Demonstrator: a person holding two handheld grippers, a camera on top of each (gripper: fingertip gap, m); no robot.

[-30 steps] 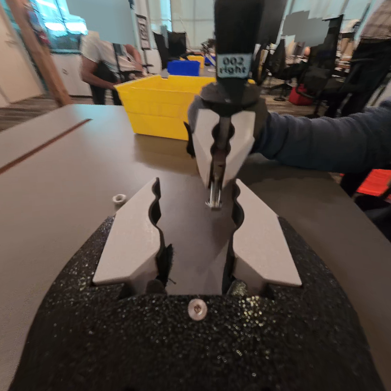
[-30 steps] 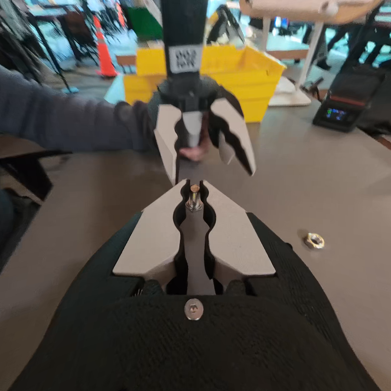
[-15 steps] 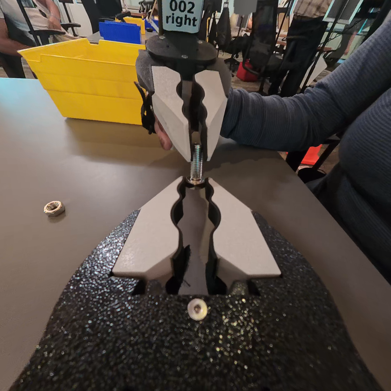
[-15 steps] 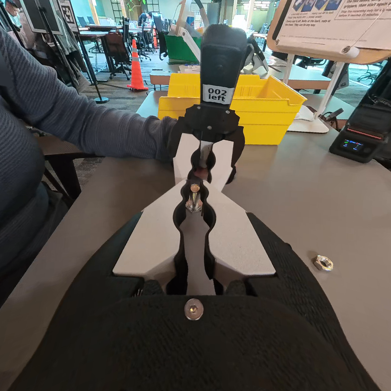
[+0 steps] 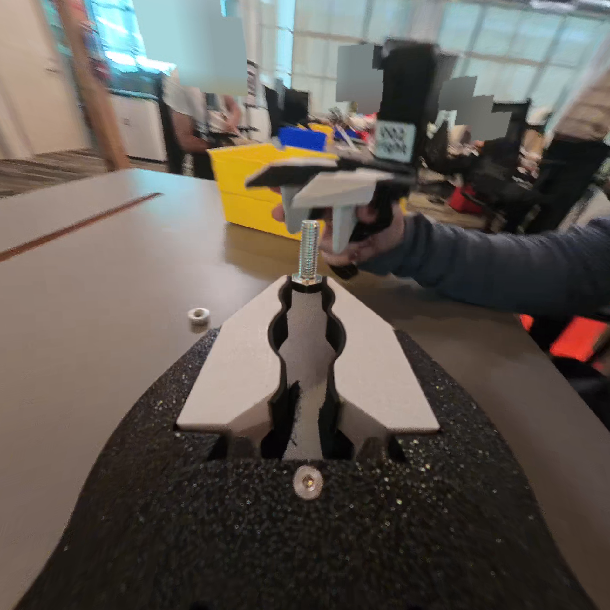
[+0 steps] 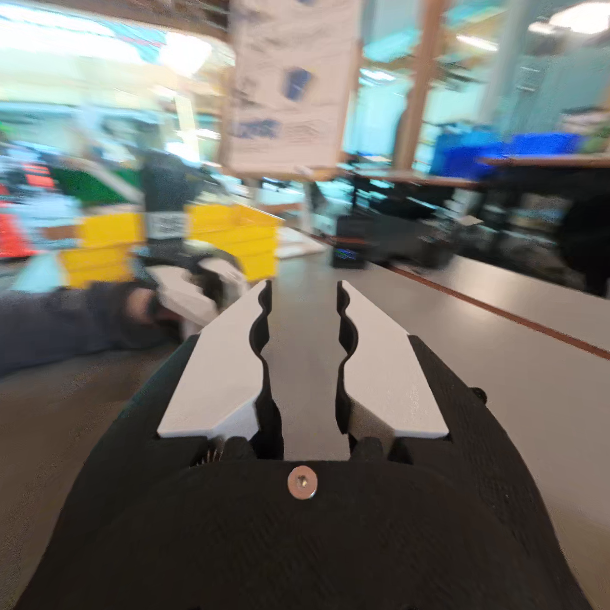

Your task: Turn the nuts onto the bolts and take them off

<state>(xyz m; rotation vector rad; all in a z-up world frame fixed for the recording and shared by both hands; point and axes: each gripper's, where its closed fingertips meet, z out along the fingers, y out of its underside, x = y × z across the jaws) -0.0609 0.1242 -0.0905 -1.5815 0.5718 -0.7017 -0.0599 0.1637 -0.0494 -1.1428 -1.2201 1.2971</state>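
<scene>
My left gripper (image 5: 306,284) is shut on the hex head of a silver bolt (image 5: 308,249), which stands upright with its threaded shank pointing up. A loose silver nut (image 5: 199,315) lies on the table to the left of my left fingers. My right gripper (image 6: 303,285) is open and empty over the bare table. In the left wrist view the right gripper (image 5: 317,214) hovers just behind and above the bolt tip, turned sideways, apart from the bolt. In the blurred right wrist view the left gripper (image 6: 201,290) shows at the left.
A yellow bin (image 5: 251,188) stands on the grey table (image 5: 99,280) behind the bolt; it also shows in the right wrist view (image 6: 237,237). A small black device (image 6: 348,244) sits farther back. A sleeved arm (image 5: 495,260) reaches in from the right. A red-brown seam (image 6: 495,317) crosses the table.
My right gripper has let go of the bolt, opened and pulled up and away, turning sideways. My left gripper has closed on the bolt head and now holds the bolt alone.
</scene>
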